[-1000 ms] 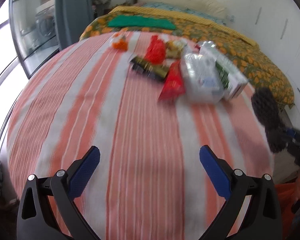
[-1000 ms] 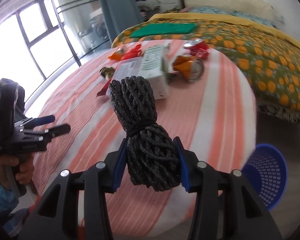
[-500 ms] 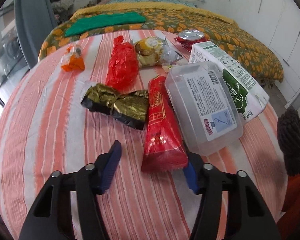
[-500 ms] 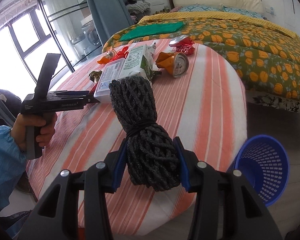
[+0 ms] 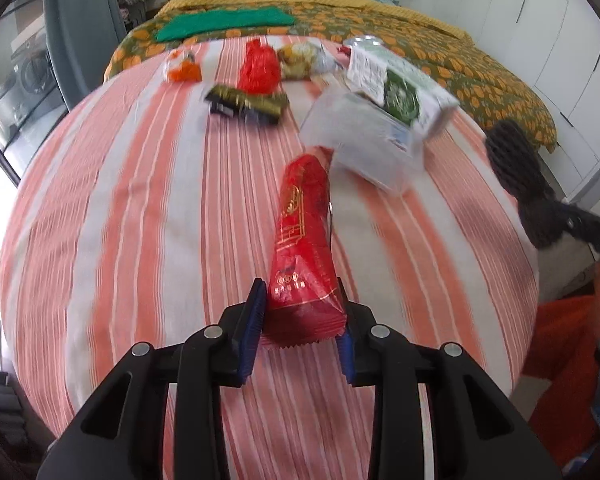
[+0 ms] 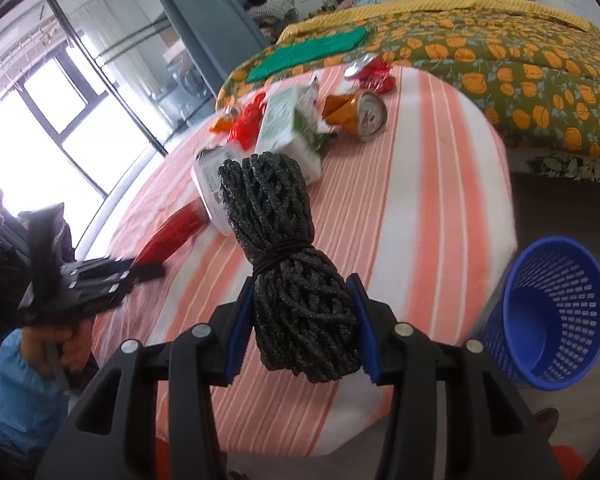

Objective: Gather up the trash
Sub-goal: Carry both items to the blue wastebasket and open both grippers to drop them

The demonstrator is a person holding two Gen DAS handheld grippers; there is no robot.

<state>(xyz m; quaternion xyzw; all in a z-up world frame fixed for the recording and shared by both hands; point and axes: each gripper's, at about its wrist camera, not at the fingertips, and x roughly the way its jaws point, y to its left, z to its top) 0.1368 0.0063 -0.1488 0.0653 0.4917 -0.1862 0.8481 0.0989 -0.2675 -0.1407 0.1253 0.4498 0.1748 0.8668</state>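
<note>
Claws (image 5: 302,320) (image 6: 302,322) level, gripping red wrapper (image 5: 304,240) and rope bundle (image 6: 288,268).

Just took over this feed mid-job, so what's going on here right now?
A person is clearing trash off a round table with an orange-striped cloth. The left gripper is shut on the end of a long red foil snack wrapper. The right gripper is shut on a bundle of dark braided rope. A blue plastic mesh basket stands on the floor beside the table. A green-and-white carton, a clear plastic box and an orange can lie on the cloth.
</note>
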